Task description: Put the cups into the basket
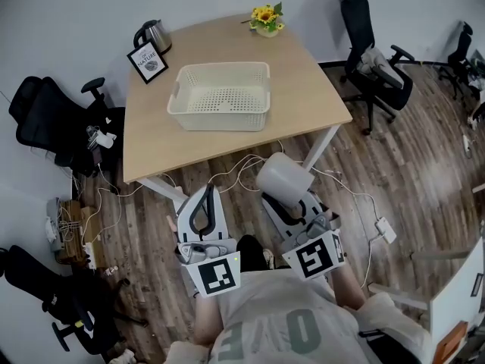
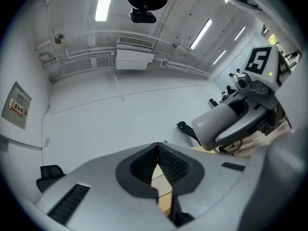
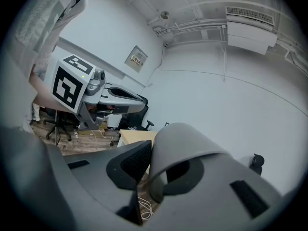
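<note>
One pale grey plastic cup (image 1: 283,177) is hanging pinched in the right tongs (image 1: 288,199) short of the wooden counter (image 1: 151,142), whose cream perforated basket (image 1: 223,120) is standing empty, while the left tongs (image 1: 204,196) are pressing together on nothing.

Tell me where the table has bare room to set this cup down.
The table is bare in front of the basket and in the strip to its right. The far edge is crowded: kettle, picture frame, flowers.

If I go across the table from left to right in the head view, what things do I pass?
First the black-framed picture sign, then the cream plastic basket with holes, then the little pot of yellow sunflowers. The silver kettle overlaps the sign, so I left it out.
</note>
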### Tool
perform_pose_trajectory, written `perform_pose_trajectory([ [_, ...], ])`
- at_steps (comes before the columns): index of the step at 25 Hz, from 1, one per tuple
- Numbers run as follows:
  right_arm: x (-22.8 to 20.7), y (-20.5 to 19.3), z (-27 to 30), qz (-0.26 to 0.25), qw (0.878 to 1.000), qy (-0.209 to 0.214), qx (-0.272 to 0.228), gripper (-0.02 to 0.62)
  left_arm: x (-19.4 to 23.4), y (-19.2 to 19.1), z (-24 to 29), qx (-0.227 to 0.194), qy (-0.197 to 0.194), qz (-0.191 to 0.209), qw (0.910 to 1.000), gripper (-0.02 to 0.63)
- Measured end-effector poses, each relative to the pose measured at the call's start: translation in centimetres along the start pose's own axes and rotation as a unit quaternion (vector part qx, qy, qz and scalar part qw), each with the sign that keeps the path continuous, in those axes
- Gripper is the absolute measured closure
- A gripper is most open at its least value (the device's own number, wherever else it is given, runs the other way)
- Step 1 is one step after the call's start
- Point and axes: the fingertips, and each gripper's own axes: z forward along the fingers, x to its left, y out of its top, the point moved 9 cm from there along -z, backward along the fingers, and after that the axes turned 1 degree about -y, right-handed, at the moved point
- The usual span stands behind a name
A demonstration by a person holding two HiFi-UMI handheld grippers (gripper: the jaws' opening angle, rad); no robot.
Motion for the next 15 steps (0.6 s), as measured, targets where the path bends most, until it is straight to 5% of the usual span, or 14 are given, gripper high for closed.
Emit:
perform_pose_trajectory([
  [11, -5.3, -1.3, 6.4, 0.012, 1.000, 0.003, -0.005, 0.535, 2.1, -2.3, 8.2, 0.013, -0.006, 0.017, 0.9998, 0.598],
  [15, -7.7, -1.8, 9.7, 0.035, 0.999, 0.004, -0.009, 0.535, 4.0, -3.8, 11.7, 0.003, -0.001, -0.019, 0.9998, 0.598],
])
